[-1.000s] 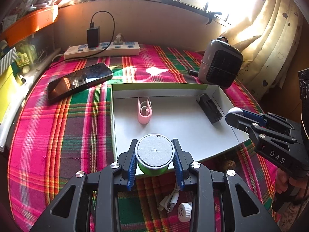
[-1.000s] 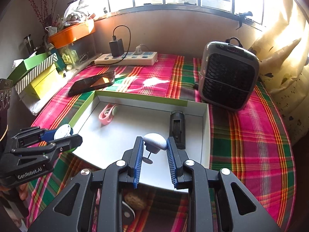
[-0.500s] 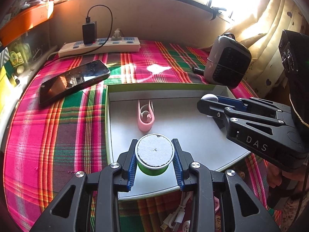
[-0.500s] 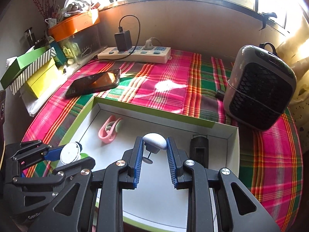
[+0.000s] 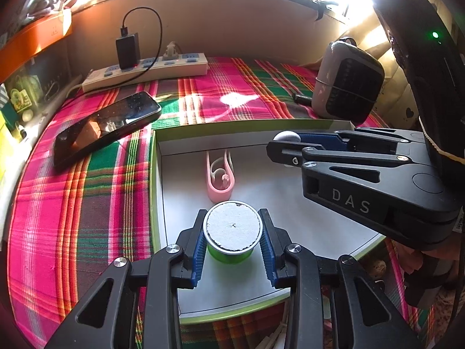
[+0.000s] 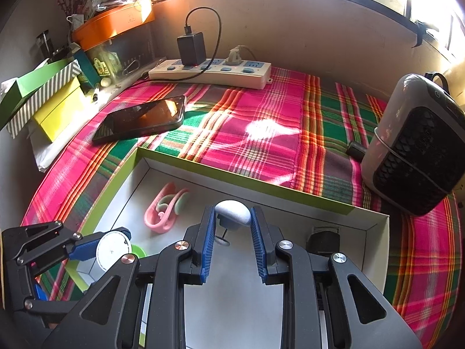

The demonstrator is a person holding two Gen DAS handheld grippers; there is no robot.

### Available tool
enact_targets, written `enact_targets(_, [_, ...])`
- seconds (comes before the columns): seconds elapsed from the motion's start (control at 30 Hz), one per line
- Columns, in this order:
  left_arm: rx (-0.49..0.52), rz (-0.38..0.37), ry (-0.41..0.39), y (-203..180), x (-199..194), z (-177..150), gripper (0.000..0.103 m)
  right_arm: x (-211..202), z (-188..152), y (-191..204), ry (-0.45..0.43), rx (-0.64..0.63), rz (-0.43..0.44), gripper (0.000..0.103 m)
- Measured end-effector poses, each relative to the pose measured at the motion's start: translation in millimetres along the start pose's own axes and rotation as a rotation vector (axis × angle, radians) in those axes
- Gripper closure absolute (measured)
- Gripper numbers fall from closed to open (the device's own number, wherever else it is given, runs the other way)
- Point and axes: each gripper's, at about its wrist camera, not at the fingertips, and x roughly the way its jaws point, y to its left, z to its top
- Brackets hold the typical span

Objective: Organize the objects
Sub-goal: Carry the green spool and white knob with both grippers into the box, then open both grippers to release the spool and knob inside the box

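Observation:
My left gripper point(image 5: 232, 234) is shut on a small green cup with a white foam top point(image 5: 232, 228), held over the near left part of a white tray with a green rim point(image 5: 154, 192). My right gripper point(image 6: 233, 216) is shut on a small white knob with a pin point(image 6: 233, 212), held over the tray's middle point(image 6: 377, 238). A pink clip point(image 5: 220, 177) lies in the tray ahead of the cup; it also shows in the right wrist view point(image 6: 164, 212). A black object point(image 6: 324, 237) lies in the tray's right part.
A black phone point(image 5: 104, 125) lies left of the tray on the plaid cloth. A white power strip point(image 5: 145, 71) with a black charger sits at the back. A grey heater point(image 6: 418, 145) stands at the right. Green and yellow boxes point(image 6: 52, 99) stack at far left.
Both grippers have moved forward over the tray with their objects still held. The right gripper now reaches across the tray's middle, in front of the black object.

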Motion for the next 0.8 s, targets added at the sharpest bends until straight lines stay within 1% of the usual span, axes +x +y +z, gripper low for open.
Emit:
enact_targets(0.4, [0.020, 0.019, -0.006, -2.4, 2.0, -0.1, 0.071, 15.2, 3.8, 5.5, 0.027, -0.030, -0.007, 0.077])
enact_targets(0.8, [0.030, 0.025, -0.007, -3.5, 2.7, -0.5, 0.071, 18.7, 3.2, 8.7, 0.038, -0.045, -0.023, 0.077])
